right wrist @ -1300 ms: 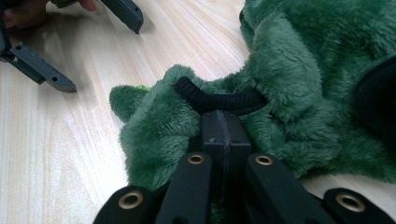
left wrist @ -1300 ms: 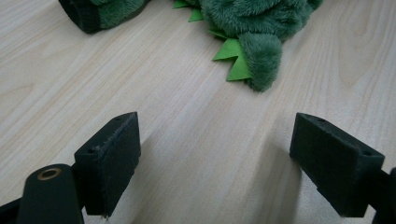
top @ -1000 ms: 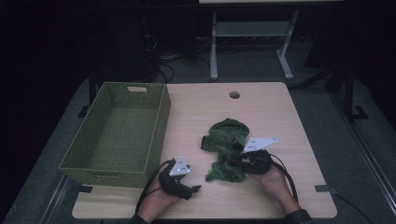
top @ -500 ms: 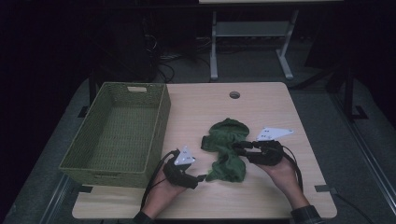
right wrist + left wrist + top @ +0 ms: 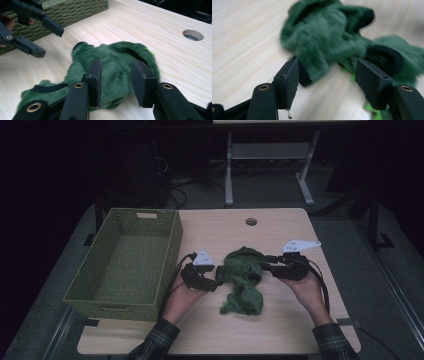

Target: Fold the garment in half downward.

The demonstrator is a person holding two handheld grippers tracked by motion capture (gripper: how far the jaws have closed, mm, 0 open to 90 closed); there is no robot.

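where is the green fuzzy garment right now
In the high view the green fuzzy garment lies on the table, right of the woven basket.

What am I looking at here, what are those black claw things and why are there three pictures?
A person sits at a wooden table and holds a hand-operated gripper in each hand. The high view looks down from above. The other two come from cameras riding on each gripper, looking along its black jaws. The left gripper and the right gripper reach a crumpled green cloth from either side. The left one's jaws have just been closing, with a fold of cloth between them; the right one's straddle the cloth. An empty woven green basket stands at the left.
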